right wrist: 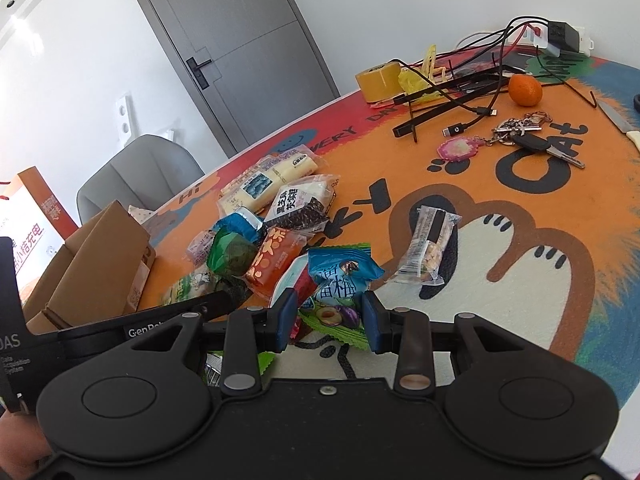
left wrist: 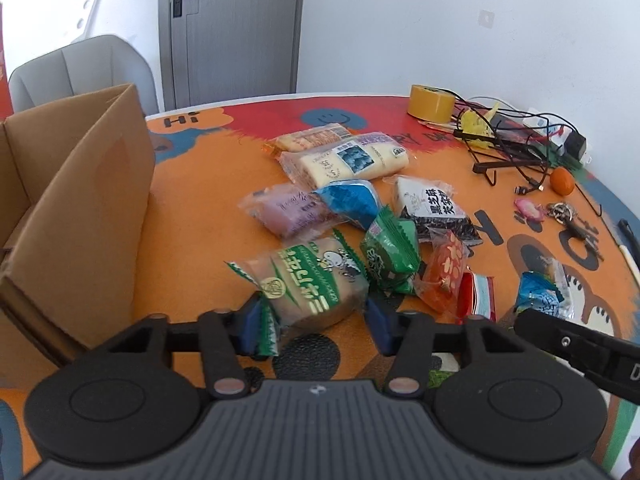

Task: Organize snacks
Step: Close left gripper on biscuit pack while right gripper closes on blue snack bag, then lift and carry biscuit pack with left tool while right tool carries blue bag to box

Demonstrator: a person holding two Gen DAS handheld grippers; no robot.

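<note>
A green-and-white bread packet (left wrist: 308, 284) lies on the orange tablecloth, and my left gripper (left wrist: 314, 320) is shut on it, blue pads against both of its ends. My right gripper (right wrist: 328, 316) is shut on a blue plum-candy packet (right wrist: 340, 276), seen in the left wrist view as the blue packet (left wrist: 540, 294) at the right gripper's tip (left wrist: 532, 316). The loose pile holds a green packet (left wrist: 390, 256), an orange packet (left wrist: 444, 268), a black sesame packet (left wrist: 436, 208), a purple packet (left wrist: 286, 210) and a long cream packet (left wrist: 348, 160). An open cardboard box (left wrist: 80, 200) stands at the left.
A clear nut-bar packet (right wrist: 428, 240) lies apart on the white paw print. At the far right are a yellow tape roll (left wrist: 430, 102), tangled cables (left wrist: 516, 140), an orange fruit (right wrist: 525, 89), keys (right wrist: 528, 136) and a knife (right wrist: 618, 118). A grey chair (left wrist: 80, 68) stands behind the box.
</note>
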